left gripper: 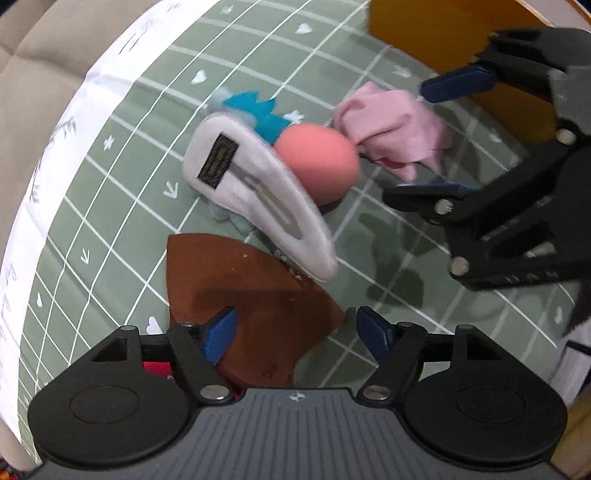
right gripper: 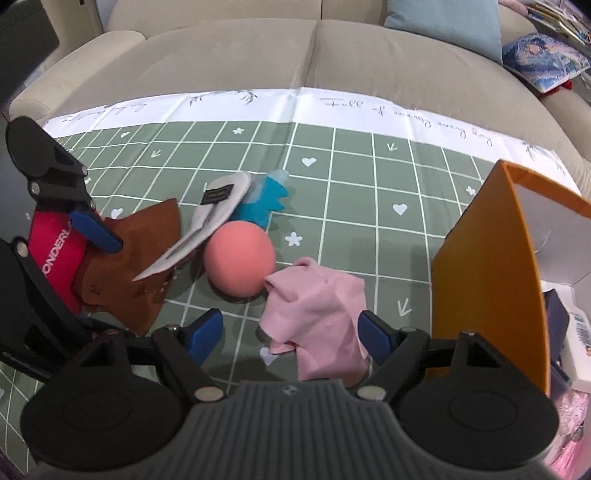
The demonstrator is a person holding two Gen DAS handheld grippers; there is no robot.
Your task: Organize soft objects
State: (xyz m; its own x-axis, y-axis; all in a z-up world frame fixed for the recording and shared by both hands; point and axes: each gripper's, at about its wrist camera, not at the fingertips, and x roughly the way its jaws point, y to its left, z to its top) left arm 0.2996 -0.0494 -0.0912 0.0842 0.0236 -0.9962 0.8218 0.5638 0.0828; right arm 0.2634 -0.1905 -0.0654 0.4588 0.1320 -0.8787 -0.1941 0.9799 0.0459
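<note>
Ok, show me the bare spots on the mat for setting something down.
Free: green mat between the pink ball and orange box, and along the white border. Crowded: brown piece, white pouch, ball and pink cloth.

Home living room: beige sofa (right gripper: 258,62), cushions (right gripper: 447,26)

The left gripper (left gripper: 295,332) has its blue-padded fingers (left gripper: 221,332) spread wide over a brown leather piece (left gripper: 251,295) lying on the green grid-patterned cloth (left gripper: 129,184). Beyond it a white plush clip-shaped toy (left gripper: 258,199) leans over a pink ball (left gripper: 317,162), with a teal felt piece (left gripper: 255,110) behind them. The right gripper (left gripper: 443,136) reaches in from the right, jaws apart around a crumpled pink cloth (left gripper: 395,129), beside an orange box (left gripper: 443,33).
</note>
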